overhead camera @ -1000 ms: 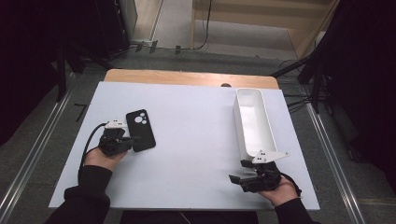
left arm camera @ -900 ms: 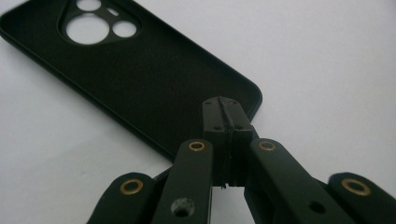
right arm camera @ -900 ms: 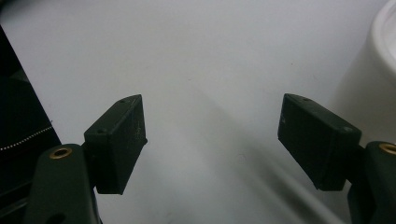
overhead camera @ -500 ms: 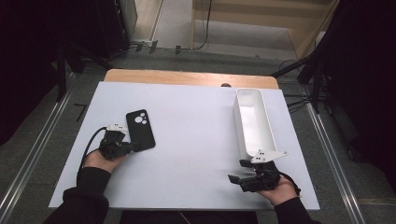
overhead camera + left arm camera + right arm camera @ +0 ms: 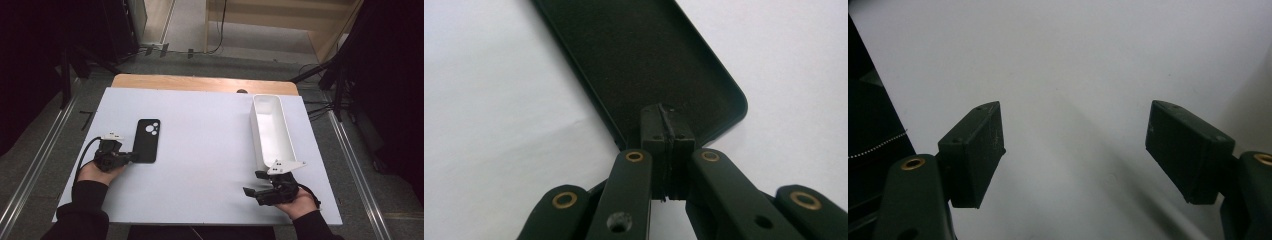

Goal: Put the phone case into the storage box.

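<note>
The left gripper (image 5: 131, 156) pinched the near edge of the black phone case (image 5: 147, 140), which lay flat at the bench's (image 5: 200, 130) left. Its jaws were pressed together on the thin rim; so shallow a bite could slip when lifted. The right gripper (image 5: 251, 182) rested with jaws spread beside the white tray (image 5: 270, 127).

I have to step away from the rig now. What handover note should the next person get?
Left gripper: shut, its closed tips at the near edge of the black phone case, which lies flat on the white table.
Right gripper: open, holding nothing, near the close end of the white tray.
Done: nothing in the tray.
Left: probably moving the case to the tray.
</note>
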Motion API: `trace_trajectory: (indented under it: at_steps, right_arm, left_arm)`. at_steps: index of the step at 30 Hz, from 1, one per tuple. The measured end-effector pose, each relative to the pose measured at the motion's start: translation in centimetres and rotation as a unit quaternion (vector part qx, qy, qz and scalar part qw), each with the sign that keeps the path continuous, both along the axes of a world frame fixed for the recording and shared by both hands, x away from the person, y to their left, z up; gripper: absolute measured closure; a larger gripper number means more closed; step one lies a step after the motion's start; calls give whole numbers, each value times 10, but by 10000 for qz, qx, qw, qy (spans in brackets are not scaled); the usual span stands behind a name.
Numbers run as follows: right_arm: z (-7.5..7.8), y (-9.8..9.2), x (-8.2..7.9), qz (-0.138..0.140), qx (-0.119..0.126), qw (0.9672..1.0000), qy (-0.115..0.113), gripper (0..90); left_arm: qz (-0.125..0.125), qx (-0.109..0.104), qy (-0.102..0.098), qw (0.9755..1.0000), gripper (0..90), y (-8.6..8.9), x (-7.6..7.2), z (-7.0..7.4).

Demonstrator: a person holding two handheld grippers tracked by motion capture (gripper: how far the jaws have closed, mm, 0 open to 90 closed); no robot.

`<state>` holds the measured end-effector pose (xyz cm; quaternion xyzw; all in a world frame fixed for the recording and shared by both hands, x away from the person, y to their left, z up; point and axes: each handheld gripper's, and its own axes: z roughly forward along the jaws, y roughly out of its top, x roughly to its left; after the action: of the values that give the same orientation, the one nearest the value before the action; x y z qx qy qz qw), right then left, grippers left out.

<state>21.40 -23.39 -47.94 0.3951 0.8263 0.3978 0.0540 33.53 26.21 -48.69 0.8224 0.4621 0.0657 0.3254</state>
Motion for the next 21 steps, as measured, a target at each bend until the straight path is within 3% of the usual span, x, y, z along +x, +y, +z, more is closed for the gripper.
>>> trace_trajectory:
  at_steps: [6, 14, 21]
  right_arm:
    - [0, 0, 0, -17, 3, 10000, 12, 218]
    - [-1, 0, -1, -20, -7, 10000, 26, 218]
    - [0, 0, -2, -34, 1, 10000, 17, 218]
  left_arm:
    - [47, 28, -28, 10000, 894, 12, 0, 1]
    - [378, 63, -99, 9992, 894, 29, 3, 2]
    - [577, 121, -131, 9982, 894, 33, 6, 2]
